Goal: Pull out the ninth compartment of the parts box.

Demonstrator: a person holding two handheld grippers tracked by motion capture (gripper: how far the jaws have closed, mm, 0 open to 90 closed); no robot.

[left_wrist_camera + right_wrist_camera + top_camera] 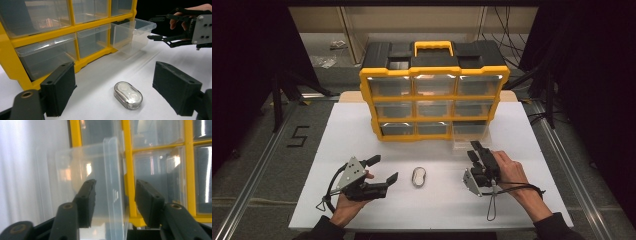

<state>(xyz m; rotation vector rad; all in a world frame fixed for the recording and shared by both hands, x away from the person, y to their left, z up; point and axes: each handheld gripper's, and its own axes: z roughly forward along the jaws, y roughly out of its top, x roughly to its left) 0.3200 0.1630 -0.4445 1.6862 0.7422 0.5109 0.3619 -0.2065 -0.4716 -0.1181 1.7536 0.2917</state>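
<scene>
I am holding the left gripper (382, 168) low over the white table (362, 130), its jaws standing wide apart with nothing between them. Just ahead of those jaws, a small clear oval case (128, 95) is lying flat on the table; in the left gripper view it is sitting between the two pads (60, 92) but a little beyond them, touching neither. In the high view the case (418, 177) is resting between my two hands, nearer the left gripper's tips than the right one's.

I am holding the right gripper (477, 152) on the other side, pointing toward the cabinet (434, 75). Its jaws are parted too. In the right gripper view the front wall of a clear drawer (112, 182) is standing in the gap between the pads (86, 202); the pads are sitting on either side of that wall, and I cannot tell whether either one is touching it.

That drawer (468, 132) is pulled partway out of the bottom right slot of the yellow and black cabinet, and it is looking empty. Beyond it the other clear drawers are sitting pushed in, three rows of three. Farthest off, the cabinet's yellow handle (433, 46) is lying on top.
</scene>
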